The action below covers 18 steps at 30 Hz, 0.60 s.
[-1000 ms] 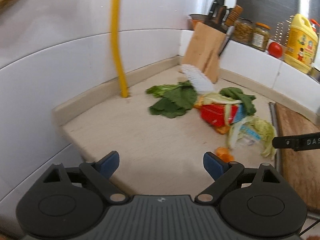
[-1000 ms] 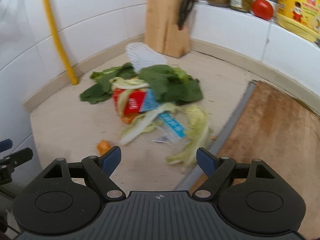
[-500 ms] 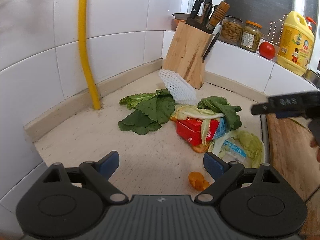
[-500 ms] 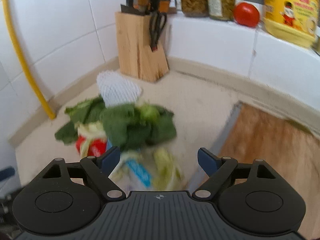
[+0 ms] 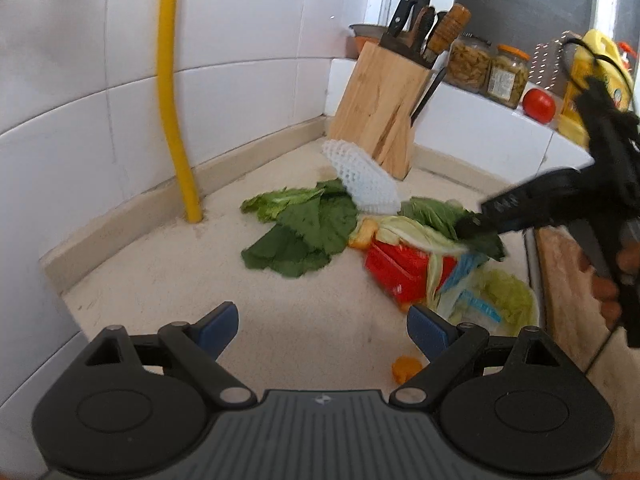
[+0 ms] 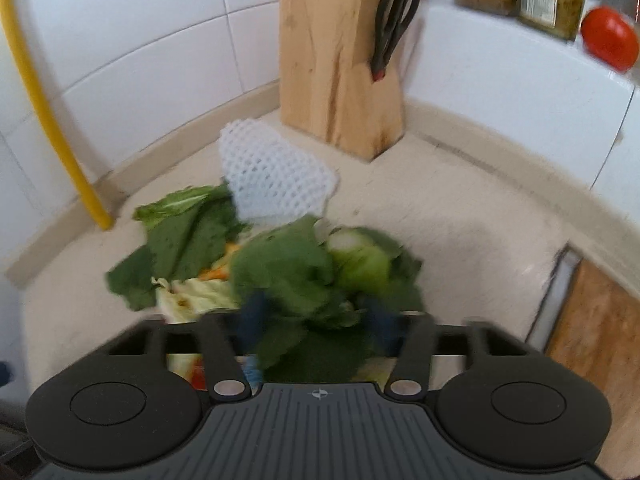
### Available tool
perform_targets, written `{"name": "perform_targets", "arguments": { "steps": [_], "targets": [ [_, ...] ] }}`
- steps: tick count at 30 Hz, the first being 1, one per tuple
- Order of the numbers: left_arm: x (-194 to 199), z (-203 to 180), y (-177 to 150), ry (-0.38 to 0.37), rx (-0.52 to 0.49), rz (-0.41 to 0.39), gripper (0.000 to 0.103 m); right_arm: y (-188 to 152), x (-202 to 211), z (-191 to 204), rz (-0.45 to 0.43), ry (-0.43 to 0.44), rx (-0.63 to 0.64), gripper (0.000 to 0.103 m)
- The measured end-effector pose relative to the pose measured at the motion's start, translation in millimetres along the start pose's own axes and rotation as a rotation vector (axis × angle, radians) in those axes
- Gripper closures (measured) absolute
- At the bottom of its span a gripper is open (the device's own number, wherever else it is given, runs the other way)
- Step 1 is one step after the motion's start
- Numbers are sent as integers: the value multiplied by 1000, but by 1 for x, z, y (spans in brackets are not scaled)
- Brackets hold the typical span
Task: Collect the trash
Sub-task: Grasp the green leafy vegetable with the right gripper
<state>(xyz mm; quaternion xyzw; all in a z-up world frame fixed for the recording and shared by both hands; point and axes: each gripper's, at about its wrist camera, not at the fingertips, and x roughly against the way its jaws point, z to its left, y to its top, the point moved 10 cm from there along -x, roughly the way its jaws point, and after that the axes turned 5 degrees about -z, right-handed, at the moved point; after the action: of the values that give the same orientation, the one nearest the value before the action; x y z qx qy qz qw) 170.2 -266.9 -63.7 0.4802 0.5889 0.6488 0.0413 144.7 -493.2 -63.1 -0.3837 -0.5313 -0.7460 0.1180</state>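
A: Countertop (image 5: 168, 280) scene, left to right: left gripper (image 5: 322, 324), jaws spread wide and empty, well short of the trash heap.

B: Right gripper (image 6: 316, 316)?

A: Nearer by far: jaws closing around the dark leaf (image 6: 288, 272) (grip unconfirmed), which lies straight ahead atop the red wrapper (image 5: 400, 268), beside the cutting board (image 6: 600, 328).
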Motion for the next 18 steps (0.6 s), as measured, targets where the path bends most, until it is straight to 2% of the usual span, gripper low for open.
{"name": "perform_targets", "arguments": {
  "steps": [1, 3, 5, 9, 10, 12, 13, 14, 15, 16, 18],
  "targets": [
    [-2, 0, 4, -9, -1, -6, 16, -1, 5, 0, 7, 6, -4, 69],
    [-8, -1, 11, -33, -8, -12, 16, -3, 20, 1, 6, 36, -21, 83],
    [-15, -5, 18, -57, -21, -16, 16, -7, 41, 2, -2, 87, -44, 84],
    [-28, -11, 30, -90, -44, -22, 16, -5, 68, -3, -38, 119, -86, 82],
    [-30, -12, 33, -97, -48, -21, 16, 0, 69, -3, -53, 123, -85, 77],
    [-33, -13, 36, -104, -57, -26, 16, 11, 65, -3, -84, 91, -70, 73],
    [-34, -12, 37, -104, -59, -27, 16, 15, 61, -2, -94, 66, -65, 50],
    [-34, -11, 37, -106, -58, -26, 16, 20, 53, 3, -96, 56, -49, 18],
    [-35, -10, 36, -107, -54, -23, 16, 25, 46, 7, -106, 49, -39, 10],
    [-37, -8, 35, -108, -48, -19, 16, 29, 38, 11, -117, 36, -21, 9],
    [-39, -4, 33, -110, -37, -11, 16, 32, 16, 24, -75, 9, 44, 9]
  ]
}}
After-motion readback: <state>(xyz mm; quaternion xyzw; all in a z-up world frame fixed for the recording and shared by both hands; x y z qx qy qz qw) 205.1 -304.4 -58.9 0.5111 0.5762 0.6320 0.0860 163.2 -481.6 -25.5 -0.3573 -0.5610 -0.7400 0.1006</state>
